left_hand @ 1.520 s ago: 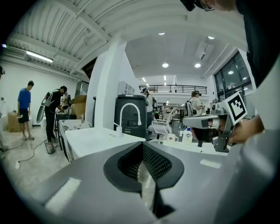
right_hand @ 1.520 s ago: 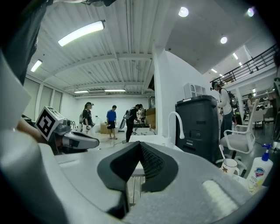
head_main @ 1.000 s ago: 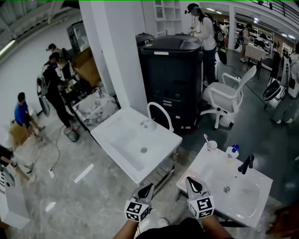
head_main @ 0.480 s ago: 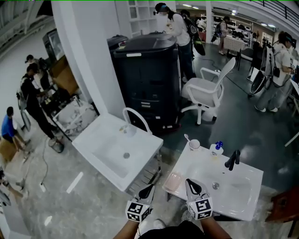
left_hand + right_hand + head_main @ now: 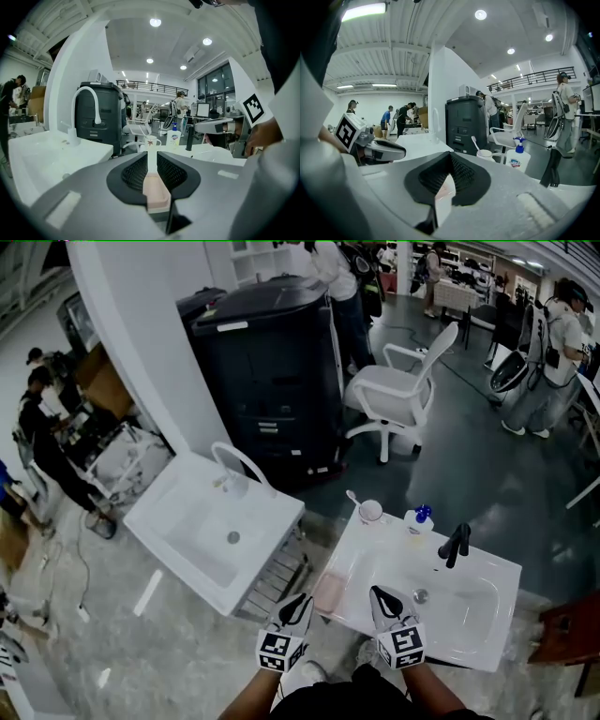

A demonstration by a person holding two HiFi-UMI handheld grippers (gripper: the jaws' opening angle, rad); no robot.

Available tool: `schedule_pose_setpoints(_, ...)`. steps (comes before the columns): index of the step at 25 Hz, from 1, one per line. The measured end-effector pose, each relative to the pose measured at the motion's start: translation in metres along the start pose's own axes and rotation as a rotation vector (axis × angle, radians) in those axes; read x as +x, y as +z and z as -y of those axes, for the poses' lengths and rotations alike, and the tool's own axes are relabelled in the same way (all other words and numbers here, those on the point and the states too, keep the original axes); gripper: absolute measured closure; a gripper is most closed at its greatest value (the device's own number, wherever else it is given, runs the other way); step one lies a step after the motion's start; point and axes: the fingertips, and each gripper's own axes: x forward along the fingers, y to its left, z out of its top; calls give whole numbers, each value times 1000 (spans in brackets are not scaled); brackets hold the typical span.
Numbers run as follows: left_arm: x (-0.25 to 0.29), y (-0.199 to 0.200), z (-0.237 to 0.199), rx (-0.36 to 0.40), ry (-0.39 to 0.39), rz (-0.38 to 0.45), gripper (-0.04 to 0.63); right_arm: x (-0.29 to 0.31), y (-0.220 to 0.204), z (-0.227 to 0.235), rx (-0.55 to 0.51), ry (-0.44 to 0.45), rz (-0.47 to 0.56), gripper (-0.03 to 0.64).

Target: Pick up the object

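Observation:
A white sink (image 5: pixel 487 615) stands in front of me. On it are a pink soap dish (image 5: pixel 330 592), a white cup with a toothbrush (image 5: pixel 371 511), a soap bottle with a blue pump (image 5: pixel 416 519) and a black faucet (image 5: pixel 455 545). My left gripper (image 5: pixel 300 604) hovers just above the soap dish. Its jaws are opening, a narrow slit shows between them, and nothing is in it. The dish (image 5: pixel 154 194) shows through that slit, beyond the tips. My right gripper (image 5: pixel 380 596) hangs over the basin's near left part, its tips together and empty. The cup (image 5: pixel 485 153) and bottle (image 5: pixel 518 158) lie ahead.
A second white sink (image 5: pixel 178 531) with a white arched faucet (image 5: pixel 239 460) stands to the left. Behind are a black cabinet (image 5: pixel 267 371), a white pillar (image 5: pixel 141 343) and a white swivel chair (image 5: pixel 403 399). Several people stand around the hall.
The view has closed in on the right sink. Both grippers, which stood short of its near corner, now hang over its near edge and the soap dish.

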Motion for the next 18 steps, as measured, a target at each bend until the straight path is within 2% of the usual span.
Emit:
schedule_pose_setpoints(4, 17, -22, 5, 0, -7, -81, 416, 0, -11, 6, 18, 5, -23, 614)
schedule_pose_setpoints(8, 33, -50, 5, 25, -7, -162, 216, 2, -19, 4, 26, 16, -37, 614)
schedule_pose_setpoints(11, 46, -71, 13, 19, -31, -246, 130, 0, -24, 8, 27, 18, -51, 614)
schedule_pose_setpoints(13, 52, -82, 12, 12, -34, -288, 100, 0, -25, 9, 30, 19, -57, 614)
schedule_pose_setpoints(18, 67, -103, 10, 8, -38, -362, 78, 1, -31, 9, 35, 30, -83, 614)
